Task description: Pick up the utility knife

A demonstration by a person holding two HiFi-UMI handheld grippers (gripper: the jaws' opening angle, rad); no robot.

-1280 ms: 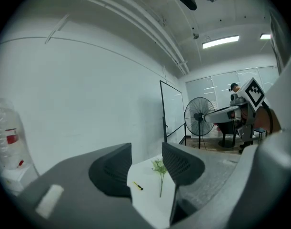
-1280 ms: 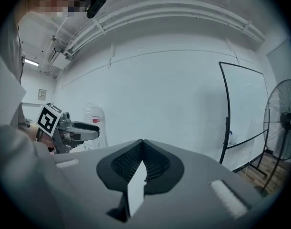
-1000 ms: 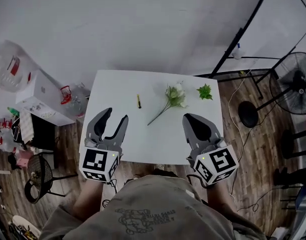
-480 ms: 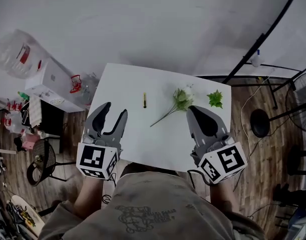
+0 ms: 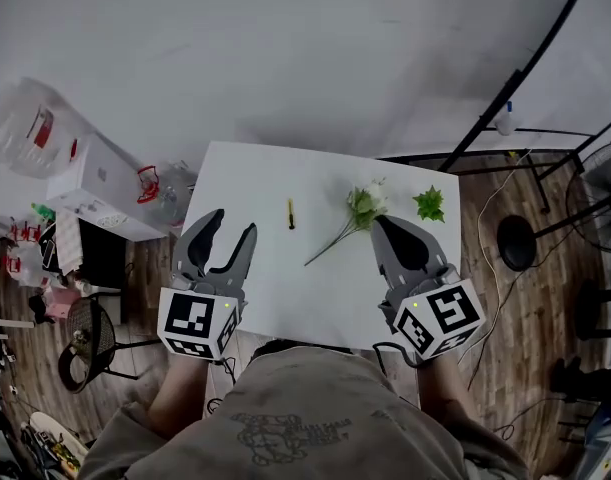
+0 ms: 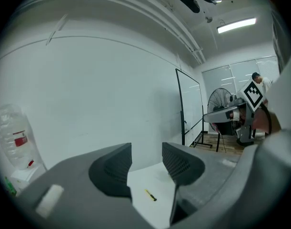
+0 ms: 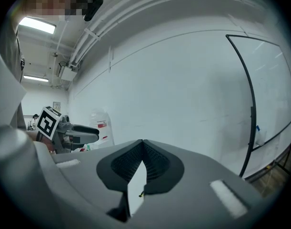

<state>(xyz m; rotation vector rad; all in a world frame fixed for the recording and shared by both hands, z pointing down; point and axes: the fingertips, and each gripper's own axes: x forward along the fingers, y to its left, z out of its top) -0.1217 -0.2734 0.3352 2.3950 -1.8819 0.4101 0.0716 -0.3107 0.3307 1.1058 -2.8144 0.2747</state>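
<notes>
Approach step, I reckon: my left gripper (image 5: pixel 232 224) has jaws wide apart w/ nothing btwn, right gripper (image 5: pixel 380 222) pinched together & empty, utility knife (image 5: pixel 291 213) flat on table (image 5: pixel 247 173) at ~1 o'clock of left, apart — next I'd reach fwd & straddle it.

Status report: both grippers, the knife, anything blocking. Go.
Left gripper open, empty. Right gripper shut, empty. Utility knife flat on table, untouched, beyond left gripper. Flower right of knife, apart; nothing blocking.
</notes>
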